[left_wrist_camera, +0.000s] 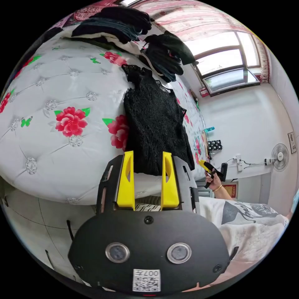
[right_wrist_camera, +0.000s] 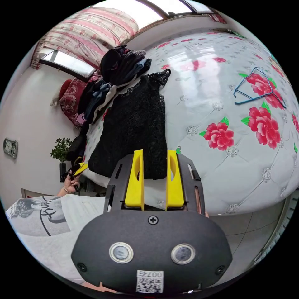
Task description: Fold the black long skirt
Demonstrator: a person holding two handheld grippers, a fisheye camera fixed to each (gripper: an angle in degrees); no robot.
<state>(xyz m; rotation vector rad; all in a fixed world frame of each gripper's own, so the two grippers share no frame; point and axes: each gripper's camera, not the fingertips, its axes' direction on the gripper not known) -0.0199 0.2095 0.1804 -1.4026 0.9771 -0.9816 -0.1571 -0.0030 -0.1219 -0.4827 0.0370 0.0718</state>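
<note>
A black lace garment (left_wrist_camera: pixel 155 124) lies flat on the flowered white bed (left_wrist_camera: pixel 62 93), its hem near the bed's edge. In the left gripper view my left gripper (left_wrist_camera: pixel 147 155) stands open, its yellow jaws apart just short of the hem, holding nothing. The right gripper (left_wrist_camera: pixel 208 166) appears there too, held in a hand beyond the garment's far side. In the right gripper view the same garment (right_wrist_camera: pixel 134 124) stretches away from me, and my right gripper (right_wrist_camera: pixel 154 154) is open over its hem. The left gripper (right_wrist_camera: pixel 79 169) appears at the garment's left corner.
A heap of dark clothes (left_wrist_camera: pixel 124 21) lies at the head of the bed, seen also as a pile of clothes (right_wrist_camera: pixel 121 68) in the right gripper view. A blue wire hanger (right_wrist_camera: pixel 258 87) rests on the bed. A window (left_wrist_camera: pixel 227 65), a wall fan (left_wrist_camera: pixel 279 157) and a potted plant (right_wrist_camera: pixel 60 149) stand around.
</note>
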